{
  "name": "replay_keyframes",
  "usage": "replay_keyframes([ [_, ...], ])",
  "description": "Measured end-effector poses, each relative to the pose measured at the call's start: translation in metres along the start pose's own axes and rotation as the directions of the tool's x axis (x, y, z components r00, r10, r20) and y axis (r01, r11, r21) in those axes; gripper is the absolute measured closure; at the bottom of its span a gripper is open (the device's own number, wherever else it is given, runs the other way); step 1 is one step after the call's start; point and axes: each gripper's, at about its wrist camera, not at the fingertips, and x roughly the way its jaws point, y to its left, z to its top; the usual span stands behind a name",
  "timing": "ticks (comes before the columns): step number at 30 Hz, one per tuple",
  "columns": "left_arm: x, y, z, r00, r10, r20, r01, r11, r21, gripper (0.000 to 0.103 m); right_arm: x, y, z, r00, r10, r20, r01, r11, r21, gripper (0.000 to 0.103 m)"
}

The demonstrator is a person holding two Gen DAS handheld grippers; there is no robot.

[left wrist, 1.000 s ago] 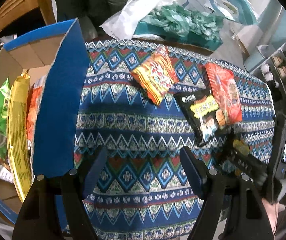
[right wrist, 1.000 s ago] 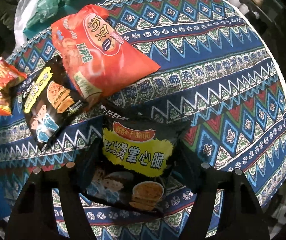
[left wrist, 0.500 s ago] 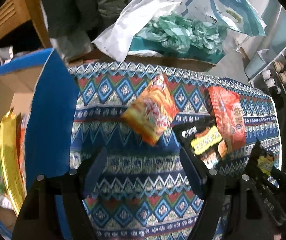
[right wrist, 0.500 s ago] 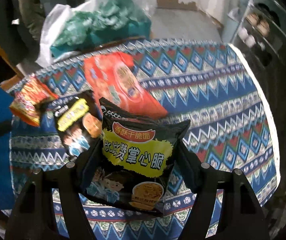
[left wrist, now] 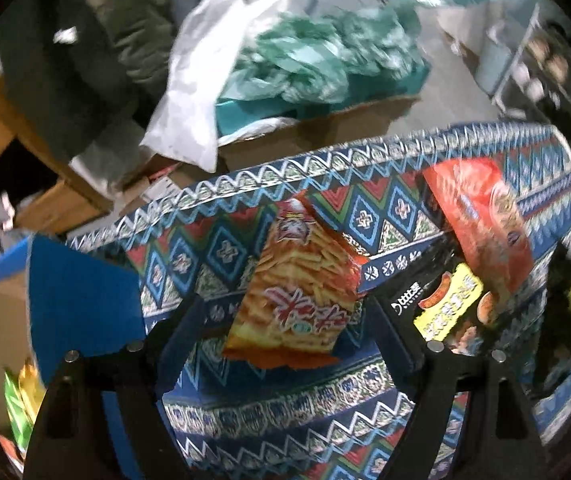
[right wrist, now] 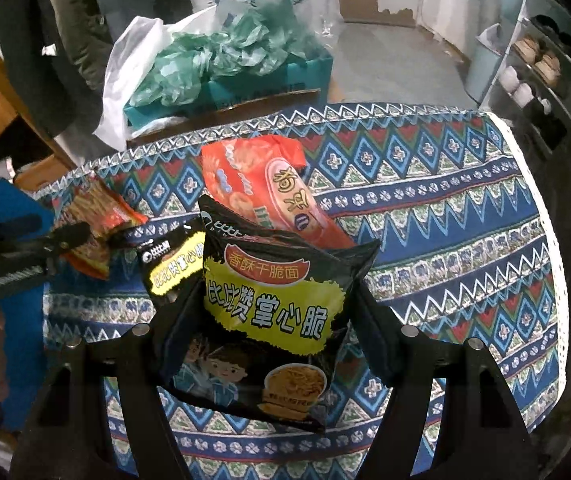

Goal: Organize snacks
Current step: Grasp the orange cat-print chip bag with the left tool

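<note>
Two packets are in play for me at once, one in each gripper's reach. My right gripper [right wrist: 275, 334] is clamped across the black noodle-snack packet [right wrist: 269, 312], its pads pressing the sides so the bag hangs face-up and clear of the bench [right wrist: 465, 208]; I judge it is held that way so it can be carried over to the blue cardboard box [left wrist: 81, 292] at the left, where a green and a yellow bag [left wrist: 21, 400] already stand on edge. My left gripper [left wrist: 281, 332] has its jaws opening, and the orange fries packet [left wrist: 297, 292] lies flat on the patterned cloth between them, its near end inside the gap but neither pad touching it as far as I can see; that view is blurred, so I cannot be sure of the clearance. A second black packet [left wrist: 441, 304] lies just right of the orange one, touching the red packet [left wrist: 481, 220], which partly overlaps it. Widening the jaws makes sense to me, since the orange packet is broad and needs straddling before I squeeze. The box sits just left of that gripper, so the carry should be short.
</note>
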Motion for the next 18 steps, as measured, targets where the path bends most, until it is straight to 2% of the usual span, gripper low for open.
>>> replay_keyframes([
  [4,0.018,-0.011,0.003,0.999,0.037,-0.020,-0.036,0.997,0.062,0.019,0.001,0.002,0.003,1.000,0.011,-0.001,-0.011,1.000,0.003,0.031],
  [11,0.037,-0.016,0.005,0.998,0.050,-0.030,-0.048,0.996,0.073,0.020,0.005,0.004,0.004,1.000,0.017,-0.013,-0.017,1.000,-0.003,0.031],
  [13,0.038,-0.014,0.004,0.999,0.037,-0.030,-0.036,0.998,0.060,0.040,0.006,0.005,0.004,1.000,0.016,-0.014,-0.016,1.000,-0.010,0.031],
  [16,0.036,-0.011,0.002,1.000,0.006,-0.029,-0.004,0.999,0.039,0.052,0.008,0.008,0.004,1.000,0.012,-0.012,-0.012,1.000,-0.021,0.031],
  [18,0.034,-0.010,0.000,1.000,0.001,-0.010,-0.001,1.000,0.025,0.054,0.008,0.008,0.004,1.000,0.010,-0.010,-0.010,1.000,-0.026,0.031],
])
